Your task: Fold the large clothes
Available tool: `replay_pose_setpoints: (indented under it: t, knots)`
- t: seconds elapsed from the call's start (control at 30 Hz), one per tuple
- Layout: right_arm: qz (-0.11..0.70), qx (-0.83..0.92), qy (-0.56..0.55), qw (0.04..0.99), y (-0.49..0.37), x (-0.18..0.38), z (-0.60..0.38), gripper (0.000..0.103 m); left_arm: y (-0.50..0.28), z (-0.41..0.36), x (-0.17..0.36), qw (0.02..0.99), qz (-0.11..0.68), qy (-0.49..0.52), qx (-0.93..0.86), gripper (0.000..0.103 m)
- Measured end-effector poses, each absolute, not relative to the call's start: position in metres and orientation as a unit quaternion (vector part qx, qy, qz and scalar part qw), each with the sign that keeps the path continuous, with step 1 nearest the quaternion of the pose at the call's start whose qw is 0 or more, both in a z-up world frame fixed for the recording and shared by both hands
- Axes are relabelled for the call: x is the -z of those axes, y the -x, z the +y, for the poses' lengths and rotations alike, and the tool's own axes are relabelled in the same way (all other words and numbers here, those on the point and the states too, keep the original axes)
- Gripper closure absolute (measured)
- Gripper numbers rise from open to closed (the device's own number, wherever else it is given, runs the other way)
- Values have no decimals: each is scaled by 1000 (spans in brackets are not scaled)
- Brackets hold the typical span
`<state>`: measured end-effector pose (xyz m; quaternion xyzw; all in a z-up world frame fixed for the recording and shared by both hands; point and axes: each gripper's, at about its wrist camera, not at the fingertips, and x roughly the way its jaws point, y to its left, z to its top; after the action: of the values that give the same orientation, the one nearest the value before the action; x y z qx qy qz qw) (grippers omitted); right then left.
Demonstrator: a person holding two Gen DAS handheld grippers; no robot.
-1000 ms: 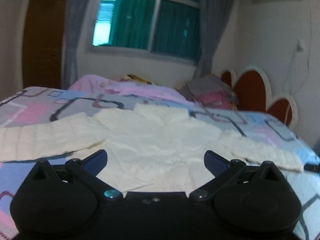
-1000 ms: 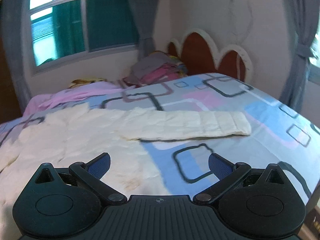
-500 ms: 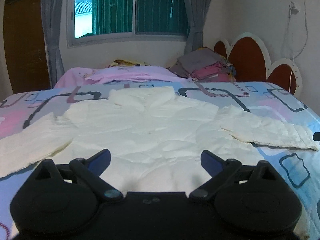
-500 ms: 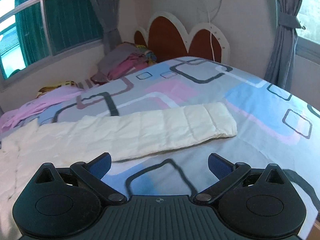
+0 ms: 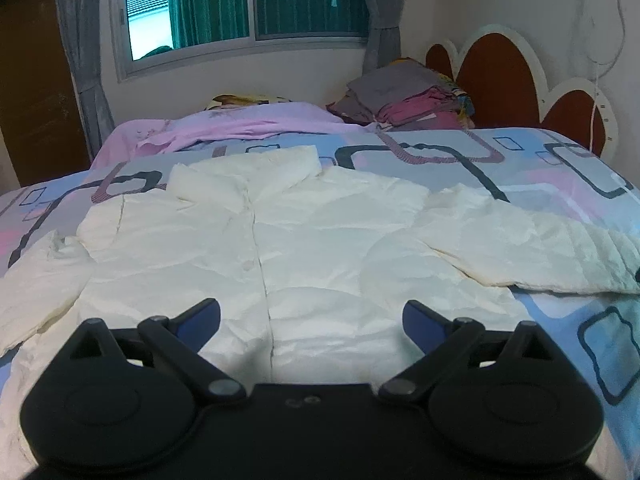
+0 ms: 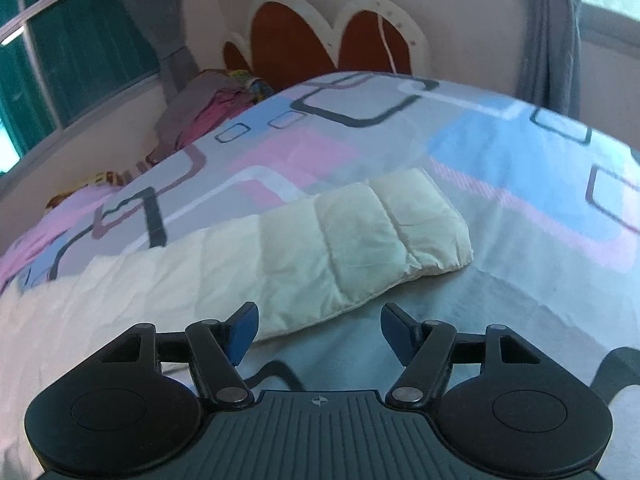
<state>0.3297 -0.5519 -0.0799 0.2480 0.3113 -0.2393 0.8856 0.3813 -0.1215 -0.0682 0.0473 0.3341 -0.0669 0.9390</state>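
Observation:
A cream quilted jacket [image 5: 256, 248] lies spread flat, front up, on the bed, collar toward the window and both sleeves out to the sides. My left gripper [image 5: 311, 314] is open and empty, low over the jacket's lower front by the centre closure. The right sleeve [image 6: 360, 236] stretches across the right wrist view with its cuff at the right. My right gripper [image 6: 318, 330] is open and empty, just in front of the sleeve's near edge close to the cuff.
The bed [image 5: 560, 168] has a cover with pink, blue and grey squares. A pile of folded clothes [image 5: 408, 96] and a pink blanket [image 5: 240, 128] lie at the far side under the window. A red scalloped headboard [image 6: 320, 40] stands on the right.
My left gripper has moved closer over the jacket's front. My right gripper has swung right and dropped toward the sleeve's cuff end, with its jaws a little narrower.

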Motion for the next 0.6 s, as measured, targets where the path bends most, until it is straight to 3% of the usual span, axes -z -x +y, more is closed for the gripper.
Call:
replay_pose_setpoints:
  t: [0.47, 0.6]
  knots:
    - [284, 247, -356, 855, -342, 116, -612, 35, -432, -135, 81, 920, 386, -54, 34, 3]
    - [276, 257, -357, 855, -347, 117, -622, 53, -435, -140, 81, 921, 385, -60, 28, 3]
